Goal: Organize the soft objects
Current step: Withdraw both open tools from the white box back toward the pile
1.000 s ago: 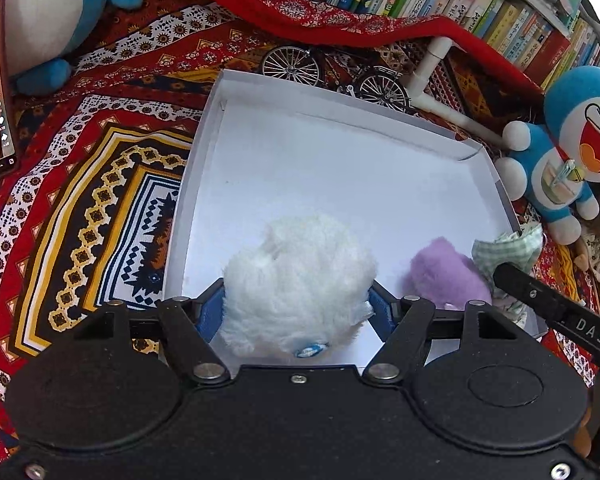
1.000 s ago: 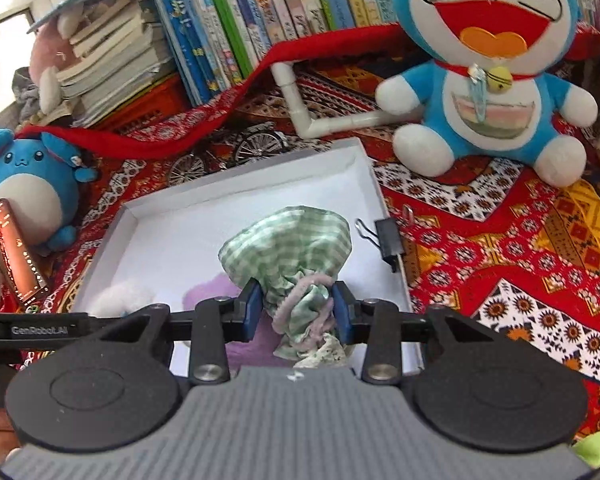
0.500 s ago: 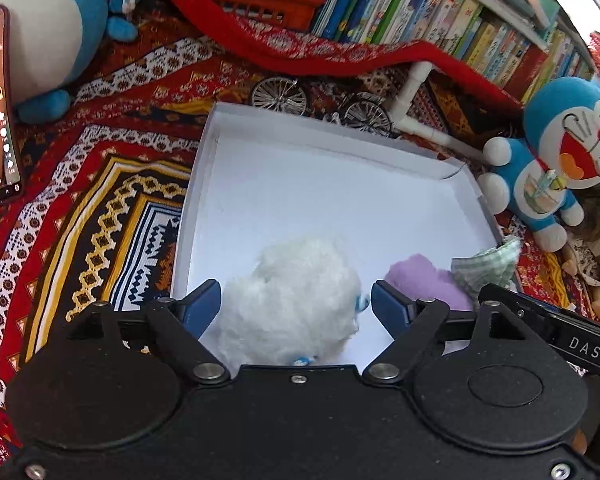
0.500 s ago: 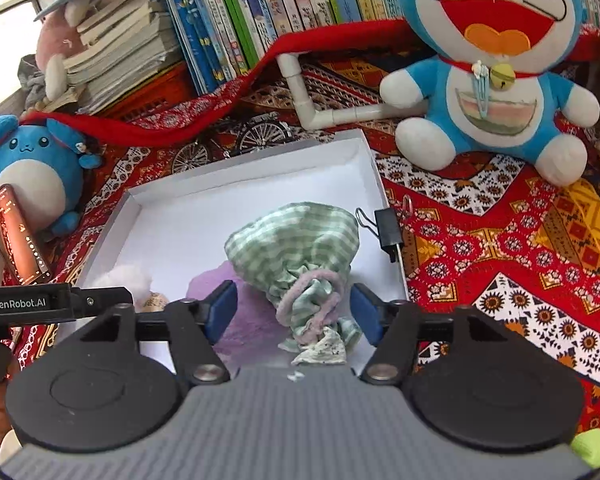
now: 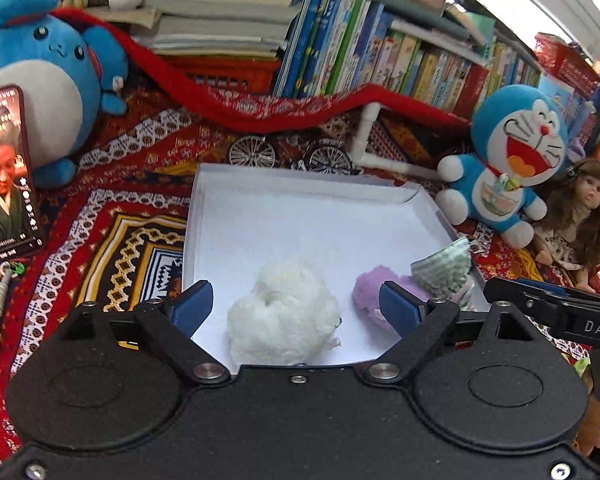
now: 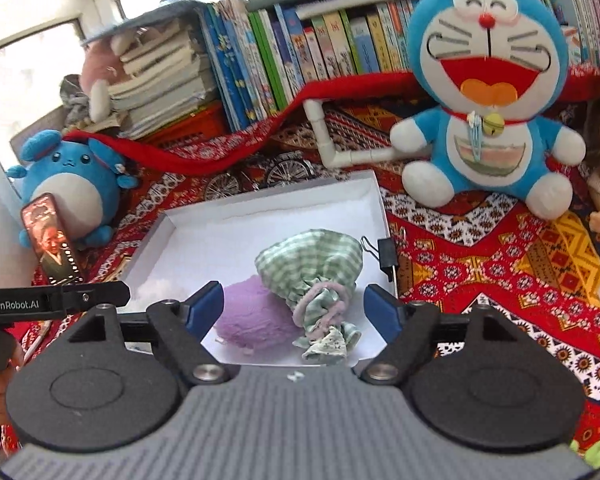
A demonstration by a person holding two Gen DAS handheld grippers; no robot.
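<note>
White fluffy toy [image 5: 283,314] is lying in the white tray [image 5: 300,220], near its front edge, between the spread blue fingers [image 5: 191,307] of the left gripper [image 5: 296,308], not touching them. Purple fuzzy toy [image 6: 256,322] is sitting beside it, with the green checked pouch [image 6: 314,272] leaning against it. Right gripper [image 6: 294,308] is hanging wide open over those two, gripping nothing. Doraemon plush [image 6: 486,92] is sitting on the patterned cloth [image 6: 480,264] just beside the tray.

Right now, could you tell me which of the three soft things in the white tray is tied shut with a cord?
The green checked pouch, by the tray's right wall: a pink cord cinches its neck. The white fluff and purple fluff are loose, untied clumps.
</note>
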